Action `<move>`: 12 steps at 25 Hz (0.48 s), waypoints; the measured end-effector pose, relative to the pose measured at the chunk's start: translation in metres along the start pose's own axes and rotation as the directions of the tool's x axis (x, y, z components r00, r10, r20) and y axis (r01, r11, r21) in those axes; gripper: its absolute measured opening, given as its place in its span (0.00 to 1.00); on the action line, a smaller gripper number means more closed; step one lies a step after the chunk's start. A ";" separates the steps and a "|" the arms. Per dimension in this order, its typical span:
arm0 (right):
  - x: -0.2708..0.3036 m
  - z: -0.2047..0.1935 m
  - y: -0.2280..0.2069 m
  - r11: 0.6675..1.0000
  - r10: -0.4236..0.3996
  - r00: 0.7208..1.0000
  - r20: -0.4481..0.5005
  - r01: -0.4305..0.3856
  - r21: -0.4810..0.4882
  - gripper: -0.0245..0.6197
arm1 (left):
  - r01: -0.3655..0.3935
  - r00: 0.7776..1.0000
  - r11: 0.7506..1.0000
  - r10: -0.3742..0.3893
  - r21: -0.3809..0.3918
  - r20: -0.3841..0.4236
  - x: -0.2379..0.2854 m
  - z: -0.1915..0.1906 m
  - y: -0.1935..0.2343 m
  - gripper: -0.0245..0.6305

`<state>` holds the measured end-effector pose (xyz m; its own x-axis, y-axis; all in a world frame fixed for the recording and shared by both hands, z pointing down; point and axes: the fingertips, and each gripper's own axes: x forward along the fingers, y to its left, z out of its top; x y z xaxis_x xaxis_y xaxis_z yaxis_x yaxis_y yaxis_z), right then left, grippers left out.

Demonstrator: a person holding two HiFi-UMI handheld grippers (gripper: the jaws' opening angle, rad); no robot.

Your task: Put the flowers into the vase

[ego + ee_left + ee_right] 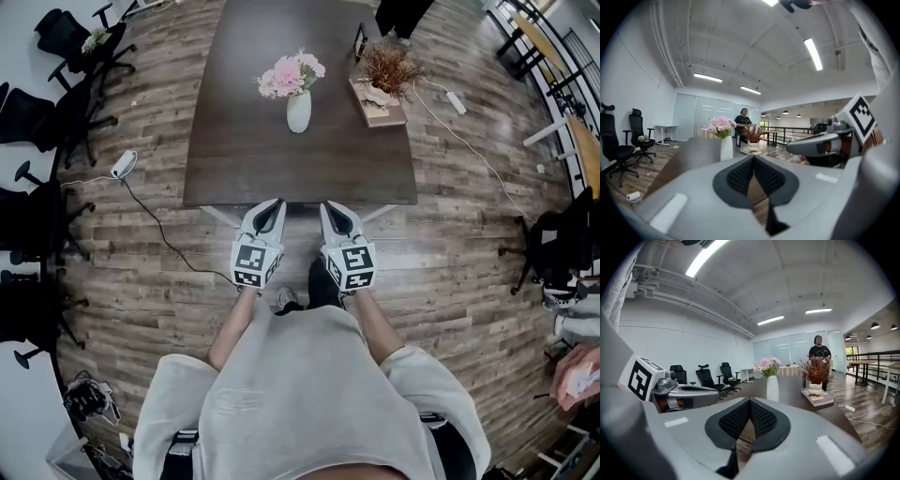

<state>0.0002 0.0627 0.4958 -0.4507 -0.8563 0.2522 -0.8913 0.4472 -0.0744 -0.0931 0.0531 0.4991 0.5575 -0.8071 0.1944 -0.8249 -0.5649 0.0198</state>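
An open-plan office: black swivel chairs (705, 378) line a white wall (670, 343), a long dark table (234, 141) stands on a wood-plank floor (459, 244), strip lights (813, 54) and exposed pipes (693, 308) cross the bare ceiling (740, 42), and glass partitions (701, 117) close the far end.

Room was bright and evenly lit; ceiling strip lights (813, 54) glared in both gripper views. Heavy fisheye bending, black vignetted corners. Close foreground was soft, shadows faint.

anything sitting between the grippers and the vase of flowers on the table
Nothing visible. Only bare table lies between the left gripper, the right gripper and the vase; the dried plant stands off to the side.
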 end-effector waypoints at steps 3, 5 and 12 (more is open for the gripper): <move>-0.016 -0.002 0.006 1.000 -0.010 1.000 0.009 0.010 -0.008 0.03 | 0.002 1.000 1.000 -0.002 -0.001 0.013 -0.014 0.000 -0.011 0.05; -0.027 -0.003 0.011 1.000 -0.015 1.000 0.015 0.015 -0.012 0.03 | 0.001 1.000 1.000 -0.001 -0.004 0.016 -0.022 -0.002 -0.018 0.05; -0.059 -0.008 0.015 0.999 -0.046 0.998 0.036 0.046 -0.012 0.03 | 0.007 1.000 1.000 -0.008 0.009 0.019 -0.045 -0.005 -0.036 0.05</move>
<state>0.0134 0.1223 0.4878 -0.4111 -0.8844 0.2209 -0.9105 0.4103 -0.0514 -0.0893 0.1109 0.4948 0.5654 -0.8060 0.1753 -0.8199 -0.5724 0.0124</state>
